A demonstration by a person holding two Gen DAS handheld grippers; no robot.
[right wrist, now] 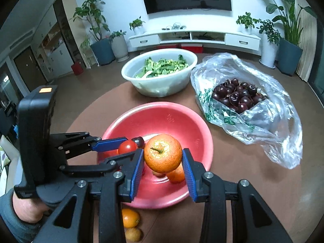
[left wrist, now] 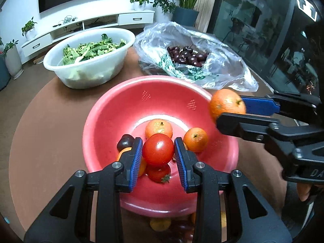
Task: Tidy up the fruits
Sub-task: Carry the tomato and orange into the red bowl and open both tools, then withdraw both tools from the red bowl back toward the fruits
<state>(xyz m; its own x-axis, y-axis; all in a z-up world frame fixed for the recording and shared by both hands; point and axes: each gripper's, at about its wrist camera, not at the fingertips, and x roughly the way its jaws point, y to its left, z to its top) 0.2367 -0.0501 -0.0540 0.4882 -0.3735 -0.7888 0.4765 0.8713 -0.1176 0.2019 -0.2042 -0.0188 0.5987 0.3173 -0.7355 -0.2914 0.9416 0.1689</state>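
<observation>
Left claw (left wrist: 158, 151) clamps tomato (left wrist: 158, 149) | right claw (right wrist: 163, 161) clamps orange (right wrist: 163, 153) | both above red bowl (left wrist: 113, 109)

Two bowls (right wrist: 160, 70), two tomatoes (left wrist: 158, 149), one bag (right wrist: 263, 121) of cherries

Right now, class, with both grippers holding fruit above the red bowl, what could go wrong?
1. The left gripper and right gripper are close together; they may collide.
2. The orange hangs near the red bowl's rim; released there, it might roll off.
3. Squeezing could bruise the tomato.
</observation>
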